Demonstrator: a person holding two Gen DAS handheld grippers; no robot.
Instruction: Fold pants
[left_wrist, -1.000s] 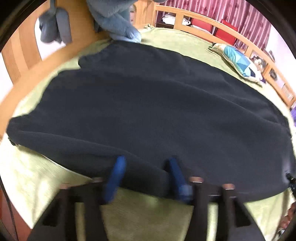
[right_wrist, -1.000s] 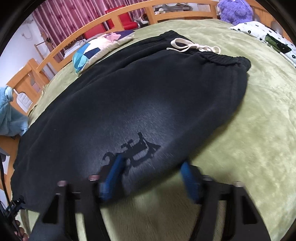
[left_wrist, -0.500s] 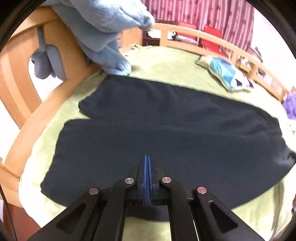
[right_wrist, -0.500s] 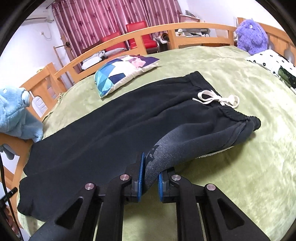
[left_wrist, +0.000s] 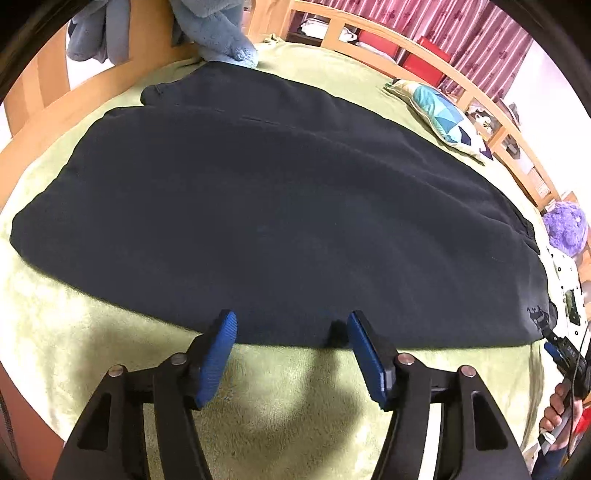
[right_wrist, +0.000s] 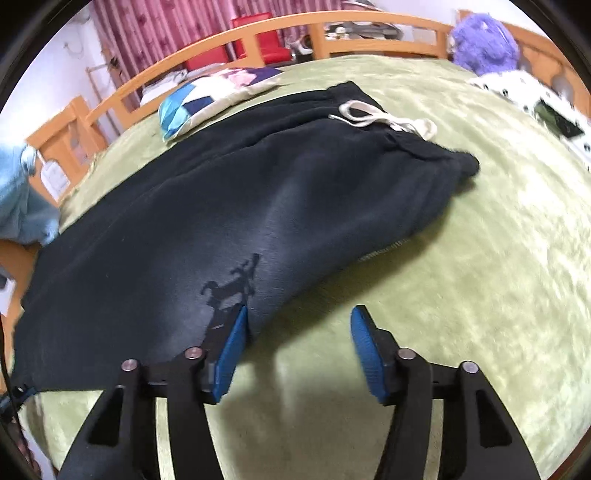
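Dark navy pants lie flat on the green blanket, folded lengthwise with one leg over the other. In the right wrist view the pants show a white drawstring at the waistband on the far right. My left gripper is open and empty, its blue pads at the pants' near edge. My right gripper is open and empty, its left pad over the pants' near edge and the other over the blanket.
A wooden bed rail curves around the bed. A blue patterned pillow lies beyond the pants. A light blue plush sits at the leg end, a purple plush and a spotted cloth on the right.
Both grippers were shut on the pants' near edge half a second ago and lifted it. Now both are open and the pants lie flat on the blanket.
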